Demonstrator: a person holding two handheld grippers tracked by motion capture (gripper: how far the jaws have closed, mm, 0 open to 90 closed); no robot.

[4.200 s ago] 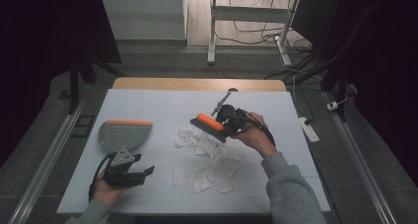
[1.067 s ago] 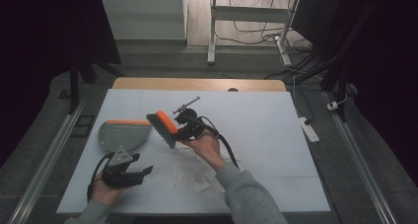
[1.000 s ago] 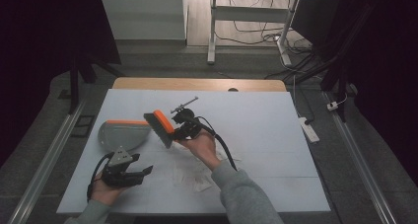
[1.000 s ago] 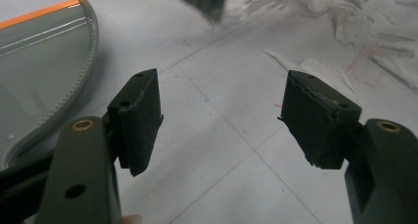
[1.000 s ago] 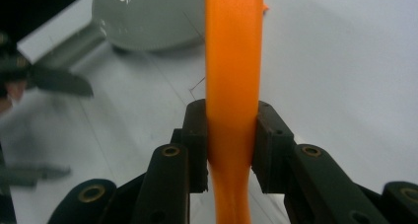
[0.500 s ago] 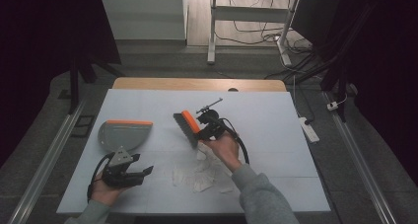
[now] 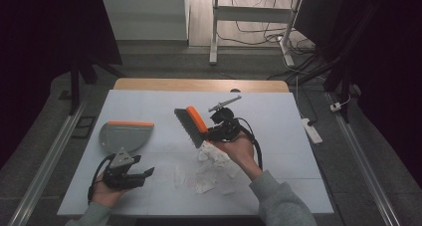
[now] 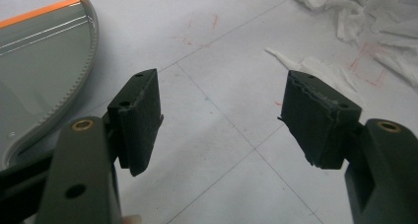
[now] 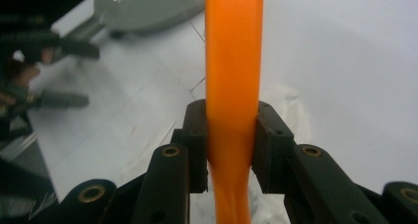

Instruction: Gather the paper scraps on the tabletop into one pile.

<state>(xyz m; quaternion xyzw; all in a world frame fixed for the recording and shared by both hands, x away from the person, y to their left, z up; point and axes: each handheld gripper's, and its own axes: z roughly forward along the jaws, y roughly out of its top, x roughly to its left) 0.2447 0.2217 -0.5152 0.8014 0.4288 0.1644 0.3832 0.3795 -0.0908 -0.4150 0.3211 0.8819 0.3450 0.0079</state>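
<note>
Two grippers are seen over the white table [image 7: 278, 111]: the right gripper [image 7: 215, 134] is clamped on the orange handle of a hand brush [image 7: 191, 125], whose dark bristles are held just above the pile of torn white paper scraps [image 7: 211, 169]. The left gripper [image 7: 142, 174] is held with its jaws apart and nothing between them, near the table's front edge. The grey dustpan [image 7: 124, 135] with the orange lip is found just beyond it, well to the left of the brush, while the scraps are spread between the two grippers.

right gripper [image 7: 211, 135] with brush [image 7: 191, 126] swung back right from the dustpan [image 7: 125, 135], seemingly lifted
</note>
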